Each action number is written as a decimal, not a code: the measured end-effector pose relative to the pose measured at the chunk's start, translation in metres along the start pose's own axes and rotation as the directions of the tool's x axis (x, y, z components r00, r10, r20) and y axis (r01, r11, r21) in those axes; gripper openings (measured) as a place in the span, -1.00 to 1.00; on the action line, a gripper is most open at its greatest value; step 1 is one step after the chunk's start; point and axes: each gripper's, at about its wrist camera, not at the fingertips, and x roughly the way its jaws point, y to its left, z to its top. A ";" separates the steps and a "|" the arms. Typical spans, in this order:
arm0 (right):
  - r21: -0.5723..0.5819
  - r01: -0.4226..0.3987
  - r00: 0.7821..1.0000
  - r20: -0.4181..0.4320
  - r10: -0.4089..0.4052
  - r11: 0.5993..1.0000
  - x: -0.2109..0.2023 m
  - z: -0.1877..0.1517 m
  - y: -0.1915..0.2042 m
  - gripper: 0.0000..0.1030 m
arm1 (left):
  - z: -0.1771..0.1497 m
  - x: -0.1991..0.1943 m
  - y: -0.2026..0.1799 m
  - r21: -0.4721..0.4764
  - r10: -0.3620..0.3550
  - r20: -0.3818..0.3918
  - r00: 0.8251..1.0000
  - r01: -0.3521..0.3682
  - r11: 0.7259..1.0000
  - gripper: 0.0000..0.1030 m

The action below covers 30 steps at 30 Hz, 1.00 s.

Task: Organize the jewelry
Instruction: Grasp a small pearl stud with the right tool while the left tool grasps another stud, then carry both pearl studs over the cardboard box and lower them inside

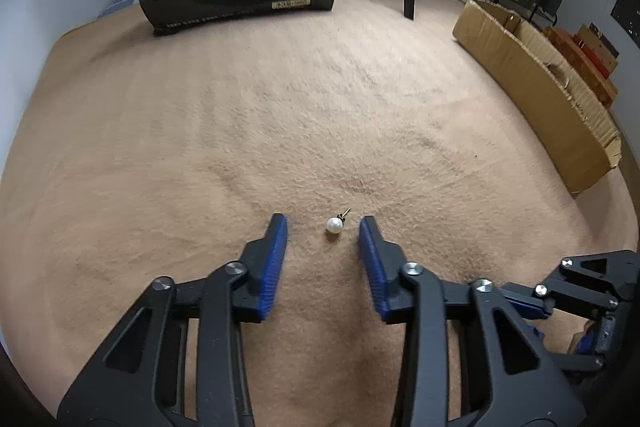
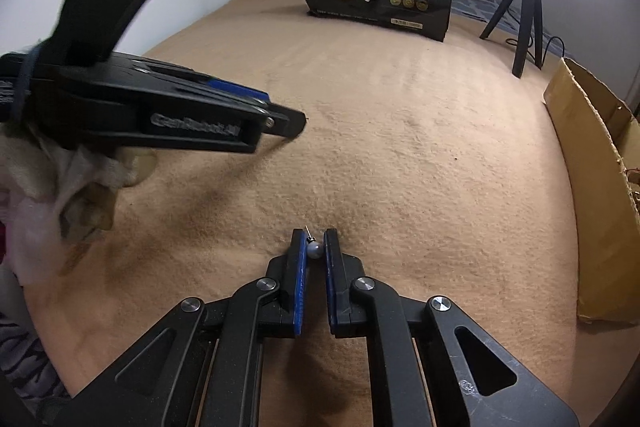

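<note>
Covering the surface, a tan blanket (image 1: 320,107); left gripper (image 1: 323,223) spread around one pearl earring (image 1: 334,225), right gripper (image 2: 316,241) pinching another pearl stud (image 2: 313,250).

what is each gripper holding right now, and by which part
Right gripper pinches a pearl earring by its pearl. Left gripper holds nothing; another earring lies between its open fingers.

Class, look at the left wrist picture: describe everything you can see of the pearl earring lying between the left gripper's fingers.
The earring is a small round white pearl, glossy, with a thin dark metal post sticking out up and to the right. It lies on the tan fuzzy blanket, roughly midway between the blue-padded fingers of the left gripper. Neither finger touches it; only the blanket does.
</note>
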 end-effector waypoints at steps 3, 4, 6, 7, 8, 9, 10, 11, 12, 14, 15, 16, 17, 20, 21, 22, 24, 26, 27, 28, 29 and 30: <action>-0.011 0.005 1.000 0.002 -0.005 1.000 0.000 0.001 0.000 -0.87 | 0.002 0.004 -0.003 0.019 0.011 0.003 1.000 -0.011 1.000 -0.51; -0.010 0.003 1.000 0.003 -0.003 1.000 0.000 0.001 -0.001 -0.87 | 0.002 0.005 -0.003 0.020 0.011 0.003 1.000 -0.011 1.000 -0.63; -0.007 0.001 1.000 0.003 -0.001 1.000 0.000 0.001 -0.001 -0.87 | 0.003 0.006 -0.003 0.016 0.007 0.004 1.000 -0.007 1.000 -0.79; -0.008 0.003 1.000 0.003 -0.003 1.000 0.000 0.001 -0.001 -0.87 | 0.002 0.006 -0.003 0.017 0.011 0.005 1.000 -0.011 1.000 -0.86; -0.009 0.003 1.000 0.003 -0.003 1.000 0.000 0.001 0.000 -0.87 | 0.001 0.006 -0.004 0.021 0.017 0.007 1.000 -0.017 1.000 -0.86; -0.010 0.003 1.000 0.004 -0.003 1.000 0.000 0.001 0.000 -0.87 | 0.001 0.005 -0.005 0.025 0.020 0.009 1.000 -0.021 0.999 -0.86; -0.010 0.003 1.000 0.004 -0.003 1.000 0.000 0.001 0.000 -0.87 | 0.000 0.005 -0.006 0.027 0.025 0.009 1.000 -0.026 0.999 -0.86; -0.010 0.002 1.000 0.005 -0.002 1.000 0.000 0.001 0.000 -0.87 | 0.000 0.004 -0.005 0.027 0.027 0.009 1.000 -0.027 0.999 -0.86; -0.009 0.001 1.000 0.005 -0.001 1.000 0.000 0.001 0.000 -0.87 | -0.001 0.003 -0.005 0.024 0.027 0.009 1.000 -0.027 0.999 -0.87; -0.005 0.001 1.000 0.007 -0.001 1.000 -0.001 0.001 0.000 -0.87 | -0.001 0.000 -0.003 0.014 0.029 0.008 1.000 -0.029 0.999 -0.87; -0.004 0.002 1.000 0.008 -0.002 1.000 -0.003 0.000 0.000 -0.87 | -0.001 -0.001 -0.001 0.005 0.032 0.009 0.999 -0.032 0.999 -0.87; -0.003 0.005 1.000 0.010 -0.005 1.000 -0.004 0.001 0.000 -0.87 | -0.002 -0.004 0.001 -0.005 0.033 0.010 0.999 -0.033 0.999 -0.87; -0.003 0.009 1.000 0.013 -0.009 1.000 -0.005 0.001 0.000 -0.87 | -0.003 -0.006 0.003 -0.013 0.035 0.011 0.999 -0.035 0.999 -0.87; 0.000 0.020 1.000 0.020 -0.020 1.000 -0.010 0.002 -0.001 -0.87 | -0.005 -0.014 0.008 -0.024 0.051 0.020 0.999 -0.050 0.998 -0.87; 0.004 0.022 0.999 0.023 -0.022 1.000 -0.012 0.002 -0.003 -0.87 | -0.005 -0.018 0.010 -0.026 0.057 0.027 0.998 -0.056 0.998 -0.87; 0.011 0.025 0.999 0.027 -0.025 1.000 -0.015 0.002 -0.005 -0.87 | -0.005 -0.022 0.010 -0.029 0.060 0.033 0.998 -0.059 0.998 -0.87; 0.027 0.027 0.999 0.034 -0.028 0.999 -0.020 0.003 -0.009 -0.87 | -0.006 -0.032 0.012 -0.038 0.067 0.049 0.997 -0.066 0.997 -0.87; 0.036 0.035 0.998 0.042 -0.036 0.999 -0.026 0.005 -0.013 -0.87 | -0.004 -0.042 0.012 -0.049 0.066 0.066 0.996 -0.063 0.997 -0.87; 0.036 0.043 0.998 0.049 -0.044 0.998 -0.030 0.006 -0.015 -0.87 | -0.004 -0.047 0.011 -0.051 0.064 0.075 0.995 -0.060 0.997 -0.87; 0.036 0.048 0.997 0.053 -0.050 0.998 -0.033 0.007 -0.016 -0.87 | -0.002 -0.053 0.008 -0.048 0.062 0.088 0.994 -0.058 0.997 -0.87; 0.036 0.056 0.996 0.062 -0.058 0.998 -0.038 0.009 -0.018 -0.87 | -0.001 -0.057 0.005 -0.044 0.062 0.097 0.993 -0.058 0.997 -0.87; 0.037 0.061 0.996 0.069 -0.064 0.997 -0.042 0.010 -0.020 -0.87 | 0.001 -0.061 0.002 -0.038 0.060 0.107 0.992 -0.057 0.998 -0.87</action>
